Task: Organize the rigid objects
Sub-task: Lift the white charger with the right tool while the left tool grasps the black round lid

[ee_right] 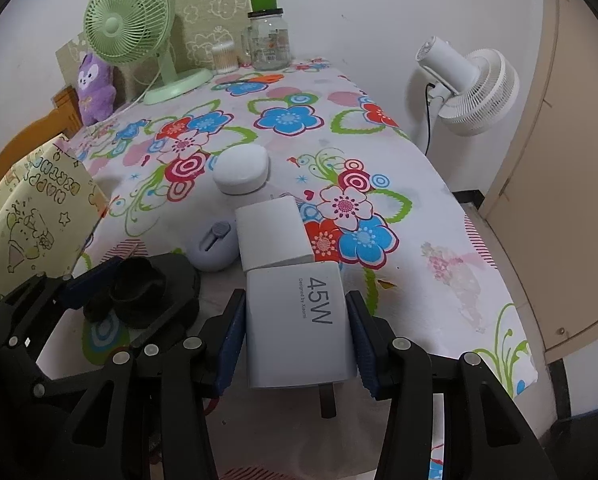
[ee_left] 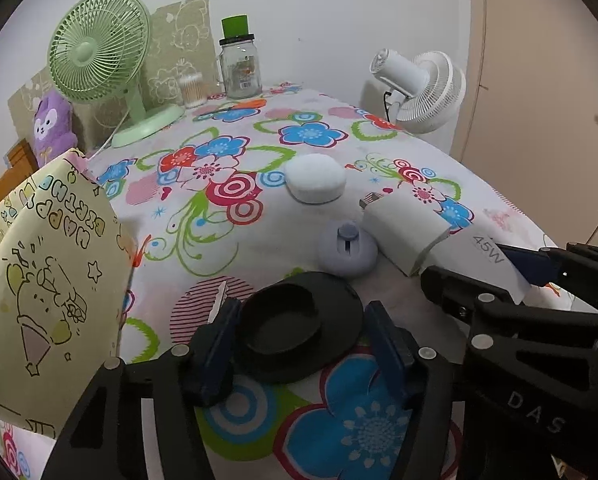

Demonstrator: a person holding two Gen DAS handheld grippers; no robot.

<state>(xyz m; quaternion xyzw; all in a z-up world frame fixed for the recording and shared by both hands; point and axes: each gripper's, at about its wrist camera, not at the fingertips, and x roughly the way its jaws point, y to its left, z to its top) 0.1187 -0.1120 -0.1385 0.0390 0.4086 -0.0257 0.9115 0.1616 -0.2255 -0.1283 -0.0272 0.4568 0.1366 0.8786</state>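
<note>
Item in hand: white rectangular 45W charger block [ee_right: 299,320], lower centre of the right view, clamped between the right claw [ee_right: 297,336] pads. Left claw [ee_left: 303,344], spread apart, straddles the black round plastic dish [ee_left: 299,324] on the floral tabletop [ee_left: 235,152]. Step, by judgement: charger pickup; next requires lifting and placing it tidily.

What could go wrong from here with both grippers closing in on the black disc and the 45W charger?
1. The 45W charger sits against the second white charger; lifting or sliding it with the right gripper may drag that one.
2. The black disc is low and wide; the left gripper could slip off its raised centre.
3. The grippers are close together and may collide.
</note>
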